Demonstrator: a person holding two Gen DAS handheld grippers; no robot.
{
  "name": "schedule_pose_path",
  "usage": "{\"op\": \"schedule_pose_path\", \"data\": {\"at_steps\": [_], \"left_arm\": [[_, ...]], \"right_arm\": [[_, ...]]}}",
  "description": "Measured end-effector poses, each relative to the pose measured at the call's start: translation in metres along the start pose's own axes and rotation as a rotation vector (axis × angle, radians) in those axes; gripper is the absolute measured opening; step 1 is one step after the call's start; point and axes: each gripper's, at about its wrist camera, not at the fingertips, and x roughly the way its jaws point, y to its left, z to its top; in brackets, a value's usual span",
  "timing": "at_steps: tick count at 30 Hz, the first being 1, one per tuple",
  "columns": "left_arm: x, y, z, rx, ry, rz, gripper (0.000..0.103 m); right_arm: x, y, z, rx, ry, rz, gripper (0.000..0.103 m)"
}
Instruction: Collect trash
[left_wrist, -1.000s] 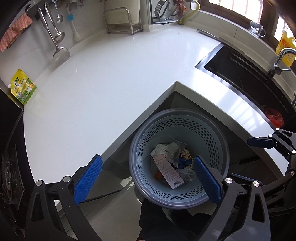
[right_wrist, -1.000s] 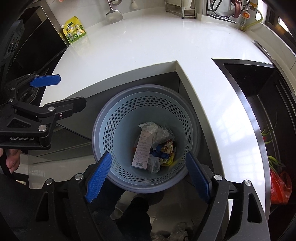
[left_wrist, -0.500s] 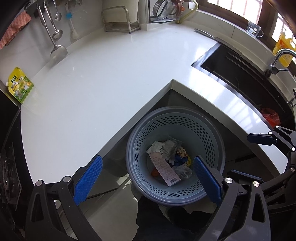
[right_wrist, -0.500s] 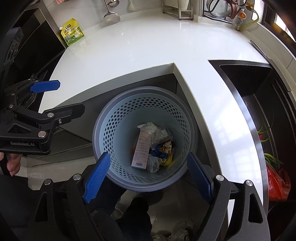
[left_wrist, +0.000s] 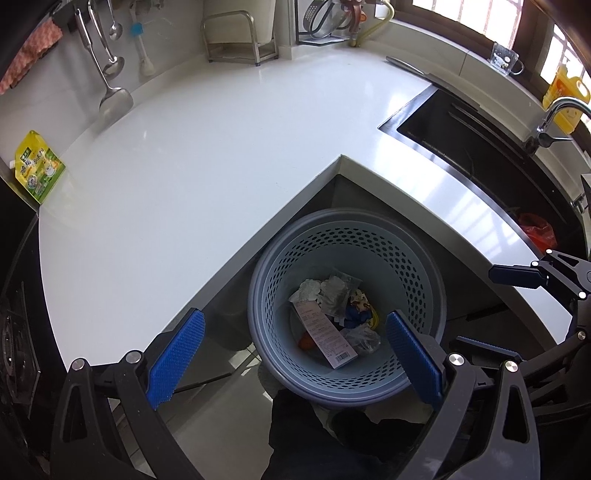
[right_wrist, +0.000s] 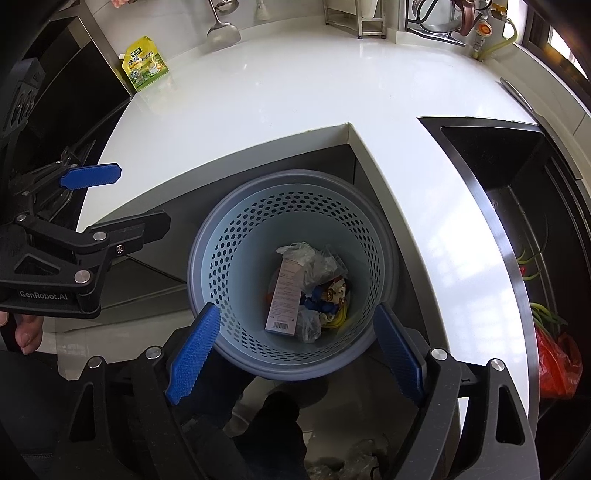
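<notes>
A blue perforated trash basket (left_wrist: 417, 258) (right_wrist: 236, 240) stands on the floor in the inner corner of the white L-shaped counter (left_wrist: 207, 147) (right_wrist: 280, 88). Trash lies in its bottom: a long receipt-like box (left_wrist: 325, 334) (right_wrist: 284, 295), crumpled white wrappers (left_wrist: 328, 291), clear plastic and a blue and yellow wrapper (right_wrist: 328, 299). My left gripper (left_wrist: 295, 354) is open and empty above the basket's near rim. My right gripper (right_wrist: 295, 345) is open and empty above the same rim. Each gripper shows at the edge of the other's view.
A green-yellow pouch (left_wrist: 38, 171) (right_wrist: 146, 64) leans at the counter's far left. Ladles (left_wrist: 114, 96) hang on the wall. A black sink (left_wrist: 476, 144) (right_wrist: 517, 192) with a tap (left_wrist: 554, 118) lies on the right; a red bag (right_wrist: 557, 362) lies on the right. A stove (left_wrist: 14, 350) is at the left.
Both grippers have drifted slightly, so the basket sits a little lower and more centred between the fingers. Both stay open and empty. The trash has not moved.
</notes>
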Motion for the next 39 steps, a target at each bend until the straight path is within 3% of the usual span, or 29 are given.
{"op": "schedule_pose_path", "data": {"at_steps": [39], "left_arm": [[-0.0030, -0.0003, 0.0019, -0.020, -0.026, 0.063, 0.096]], "right_arm": [[0.0051, 0.0007, -0.0010, 0.007, 0.017, 0.009, 0.081]]}}
